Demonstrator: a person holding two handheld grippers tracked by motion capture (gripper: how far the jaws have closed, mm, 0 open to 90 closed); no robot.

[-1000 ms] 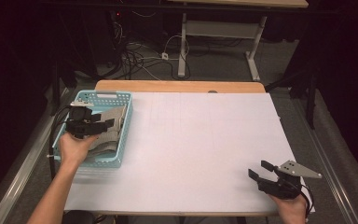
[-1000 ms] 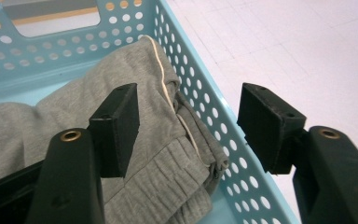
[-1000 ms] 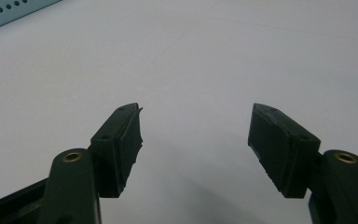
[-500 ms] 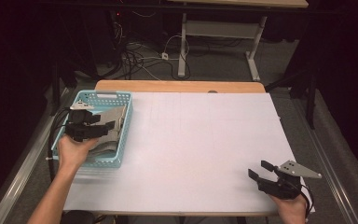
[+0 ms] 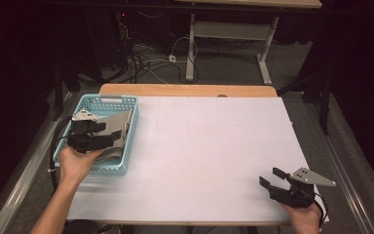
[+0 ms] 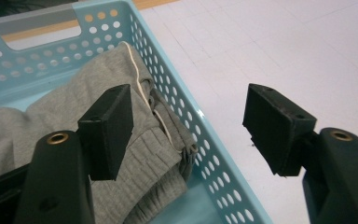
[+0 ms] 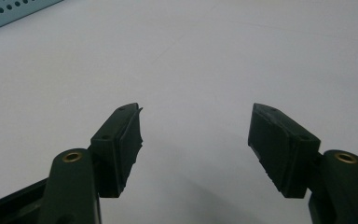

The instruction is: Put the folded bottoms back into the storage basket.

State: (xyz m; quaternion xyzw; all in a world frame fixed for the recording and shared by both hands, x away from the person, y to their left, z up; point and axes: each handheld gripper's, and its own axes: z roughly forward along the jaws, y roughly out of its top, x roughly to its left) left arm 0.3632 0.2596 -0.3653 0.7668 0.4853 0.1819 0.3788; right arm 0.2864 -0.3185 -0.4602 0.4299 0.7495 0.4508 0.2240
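At the left edge of the table [image 5: 199,146], toward the far corner, sits my light-blue perforated basket [image 5: 126,134] with a folded grey garment [image 6: 65,121] lying inside it. I hold my left gripper [image 5: 93,136] over the basket, and its jaws have just been opening; they stand wide apart now with nothing pressed between the pads. Along that gripper's own view, one jaw hangs above the grey cloth inside the basket, while the other hangs out past the basket's side wall, over the white table surface, so the wall runs between them. A thin pale drawstring [image 6: 140,79] trails across the garment near that wall. My left hand [image 5: 75,163] is at the basket's near end. Over by the near right corner of the table, my right gripper [image 5: 275,179] rests low by the white surface, well apart from the basket, its jaws spread wide and gripping nothing. From its view, bare white table lies between the jaws, and a corner of the basket shows far off.
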